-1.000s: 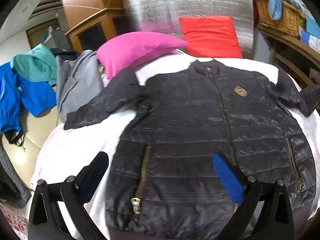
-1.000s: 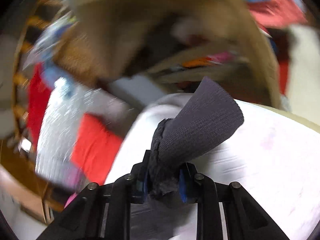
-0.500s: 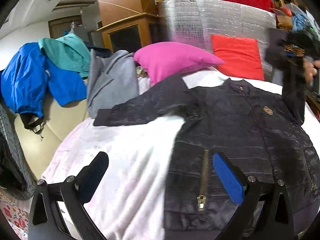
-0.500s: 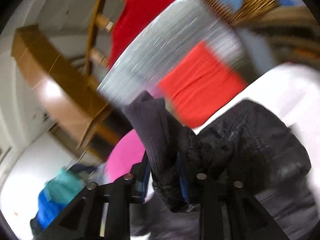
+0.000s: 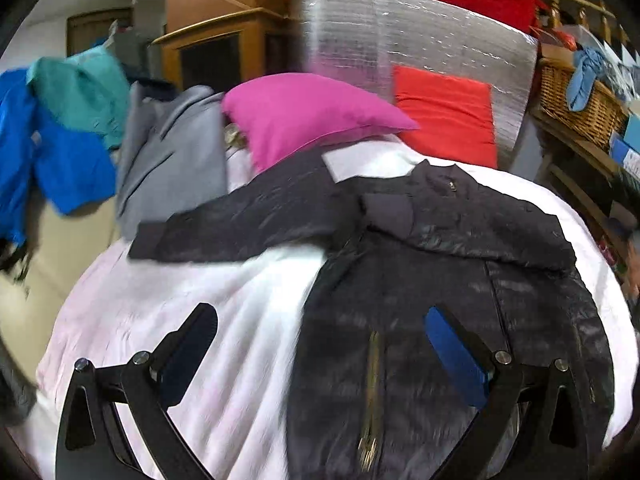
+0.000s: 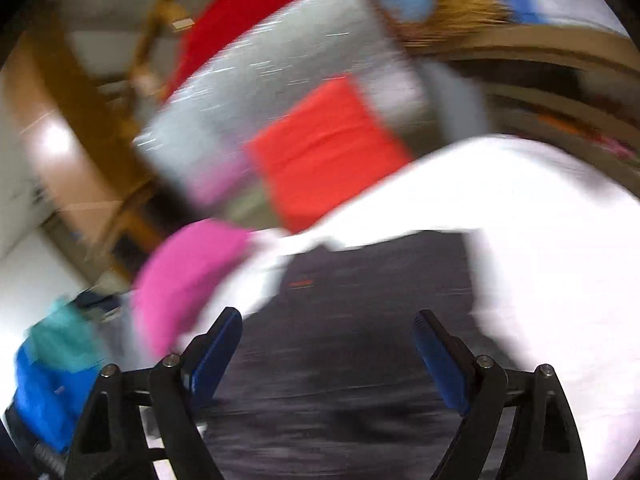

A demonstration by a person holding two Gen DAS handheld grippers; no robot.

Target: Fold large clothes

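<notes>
A large black quilted jacket (image 5: 420, 300) lies face up on the white bed (image 5: 200, 312). Its right sleeve (image 5: 460, 236) lies folded across the chest. Its left sleeve (image 5: 248, 220) stretches out to the left toward the pillows. My left gripper (image 5: 320, 336) is open and empty above the jacket's lower left edge. My right gripper (image 6: 328, 344) is open and empty over the jacket (image 6: 360, 320); that view is blurred by motion.
A pink pillow (image 5: 308, 112) and a red cushion (image 5: 444, 112) sit at the head of the bed against a silver panel (image 5: 420, 52). A grey garment (image 5: 172, 152) and blue and teal clothes (image 5: 60, 128) lie at left. A wicker basket (image 5: 576, 100) stands right.
My right gripper carried the jacket's right sleeve cuff over the chest, let it go and opened. The sleeve now lies folded across the jacket. My left gripper's view shifted left.
</notes>
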